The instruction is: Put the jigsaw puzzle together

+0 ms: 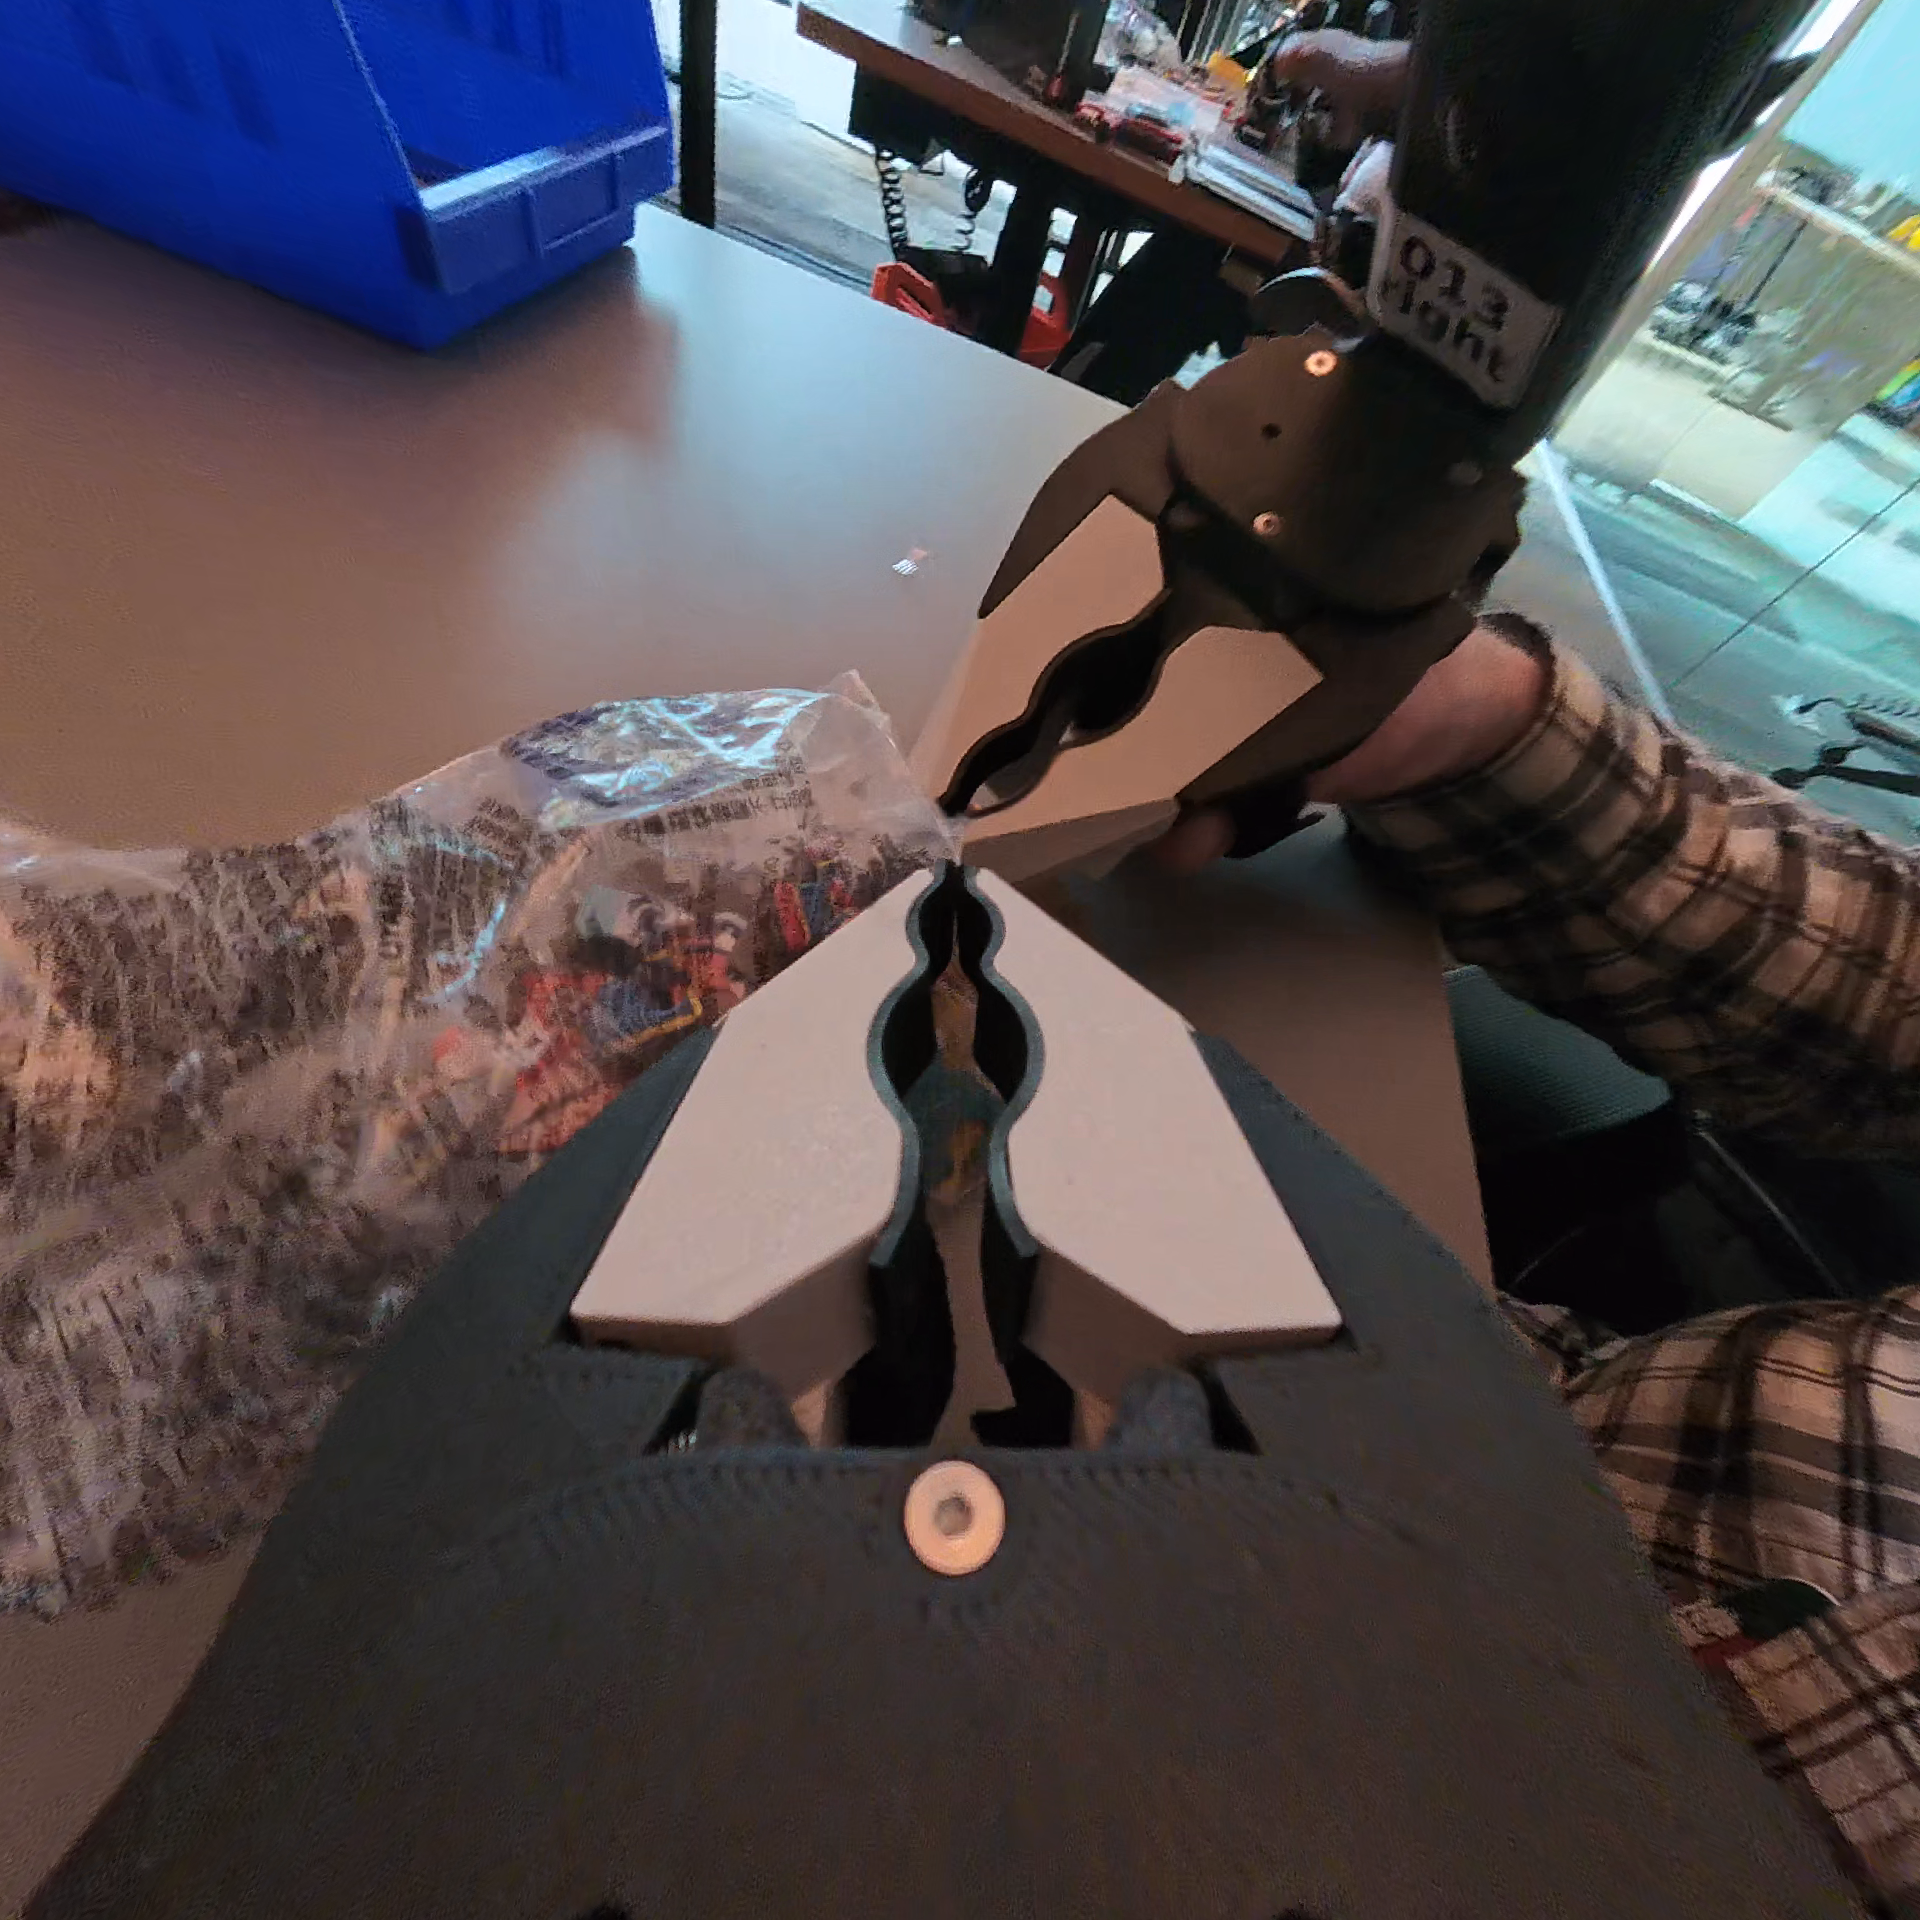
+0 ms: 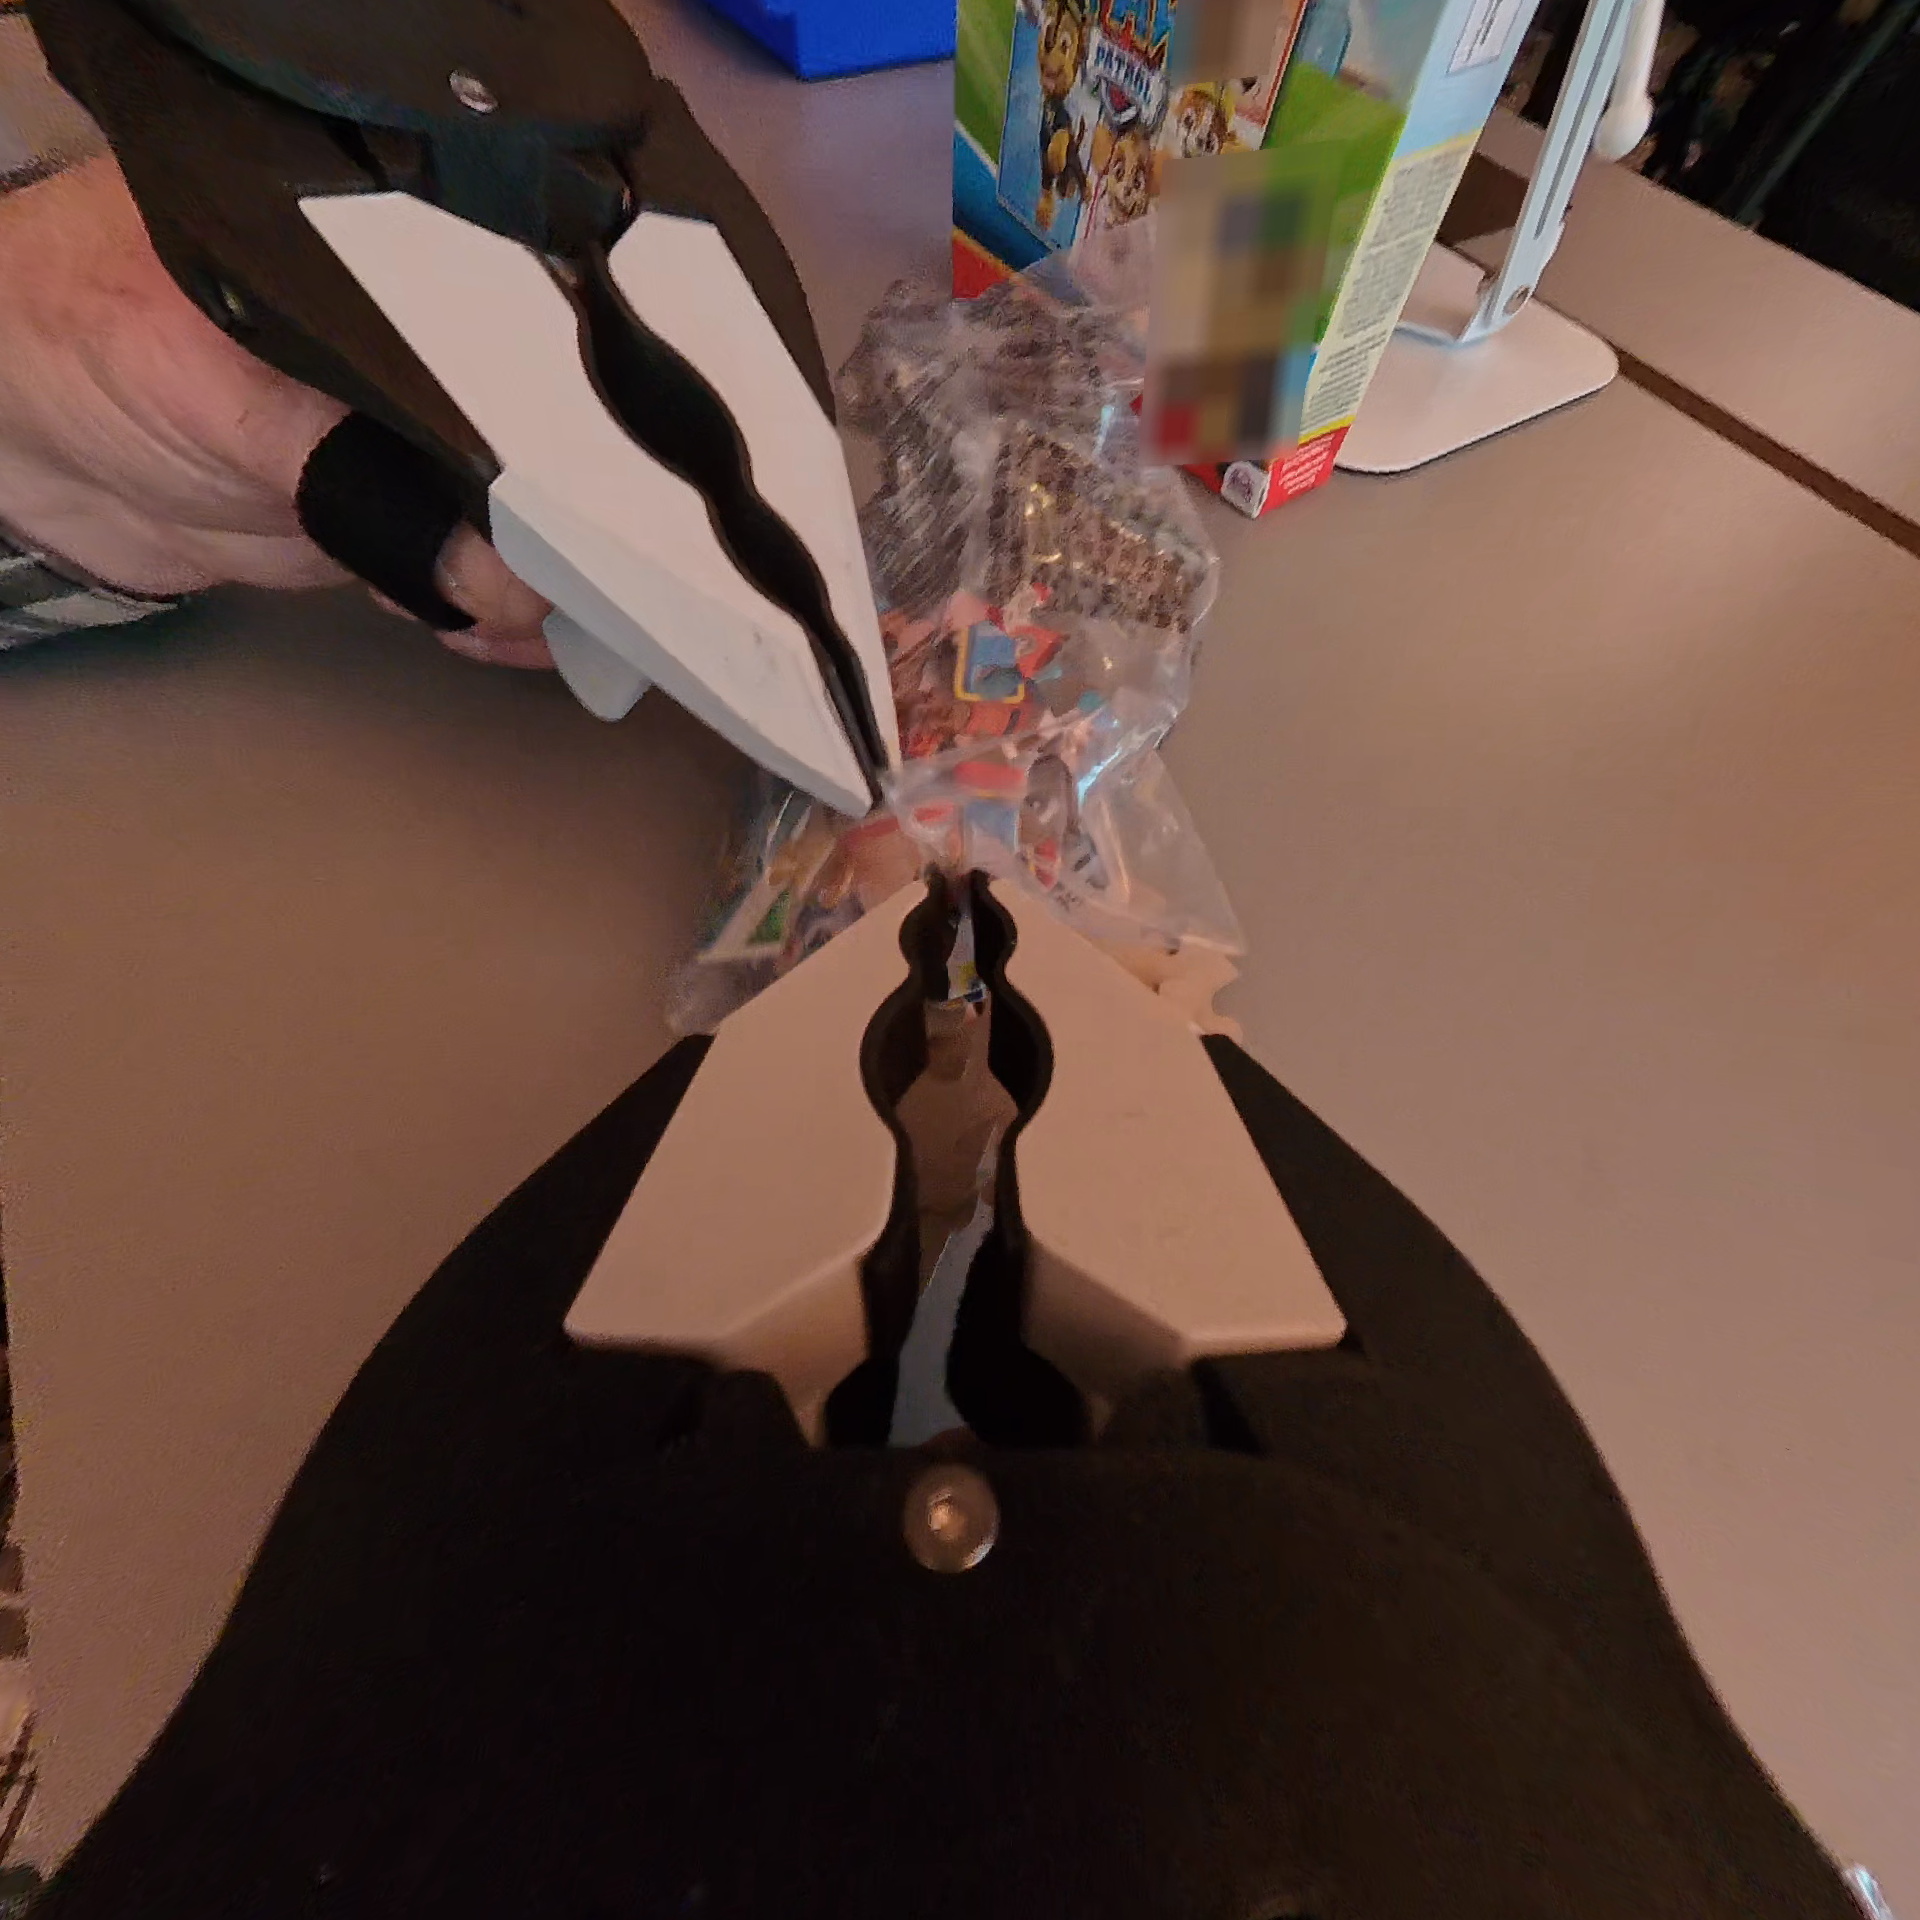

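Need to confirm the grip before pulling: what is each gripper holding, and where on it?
Both hold the clear plastic bag of puzzle pieces. The left gripper and right gripper are each shut on the film at the same bunched edge, tips almost meeting.

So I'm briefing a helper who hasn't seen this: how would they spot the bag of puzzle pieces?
On the table, before the upright box, lies a crinkled clear bag of colourful pieces. Both grippers pinch one corner; nothing else is see-through.
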`<state>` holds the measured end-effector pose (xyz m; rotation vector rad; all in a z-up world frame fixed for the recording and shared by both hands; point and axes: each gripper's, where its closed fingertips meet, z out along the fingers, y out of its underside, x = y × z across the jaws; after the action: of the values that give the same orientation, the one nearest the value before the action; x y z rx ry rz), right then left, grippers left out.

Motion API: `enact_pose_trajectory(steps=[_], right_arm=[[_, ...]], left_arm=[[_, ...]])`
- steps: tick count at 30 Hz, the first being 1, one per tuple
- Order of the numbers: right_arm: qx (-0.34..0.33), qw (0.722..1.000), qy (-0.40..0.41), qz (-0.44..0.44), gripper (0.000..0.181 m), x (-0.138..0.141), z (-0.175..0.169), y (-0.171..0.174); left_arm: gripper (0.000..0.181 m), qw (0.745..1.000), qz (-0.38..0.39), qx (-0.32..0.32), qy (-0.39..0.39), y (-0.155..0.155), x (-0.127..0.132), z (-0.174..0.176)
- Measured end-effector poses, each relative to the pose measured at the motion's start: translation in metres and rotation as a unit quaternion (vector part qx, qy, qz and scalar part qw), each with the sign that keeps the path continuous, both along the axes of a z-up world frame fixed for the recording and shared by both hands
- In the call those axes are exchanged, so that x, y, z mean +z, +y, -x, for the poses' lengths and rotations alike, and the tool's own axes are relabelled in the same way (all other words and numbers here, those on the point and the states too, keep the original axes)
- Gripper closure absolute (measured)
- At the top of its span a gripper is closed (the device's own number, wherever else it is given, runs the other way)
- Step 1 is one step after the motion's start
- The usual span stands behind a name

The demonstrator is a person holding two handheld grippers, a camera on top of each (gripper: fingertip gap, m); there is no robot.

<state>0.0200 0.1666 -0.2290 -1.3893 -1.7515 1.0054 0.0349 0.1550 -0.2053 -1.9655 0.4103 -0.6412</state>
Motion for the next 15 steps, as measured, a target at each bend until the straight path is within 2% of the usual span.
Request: enact_pose_trajectory(steps=[3, 11, 15], right_arm=[[-0.012, 1.0, 0.024, 0.006, 0.181, 0.009, 0.006, 0.0], [-0.061, 0.997, 0.024, 0.043, 0.181, 0.014, 0.013, 0.009], [-0.068, 0.996, 0.035, 0.041, 0.181, 0.02, 0.014, 0.013]], left_arm=[[0.181, 1.0, -0.002, -0.014, -0.018, -0.001, 0.003, -0.007], [0.181, 1.0, -0.012, -0.008, 0.002, -0.005, 0.005, 0.001], [0.181, 1.0, -0.017, 0.0, -0.024, -0.007, 0.01, 0.012]])
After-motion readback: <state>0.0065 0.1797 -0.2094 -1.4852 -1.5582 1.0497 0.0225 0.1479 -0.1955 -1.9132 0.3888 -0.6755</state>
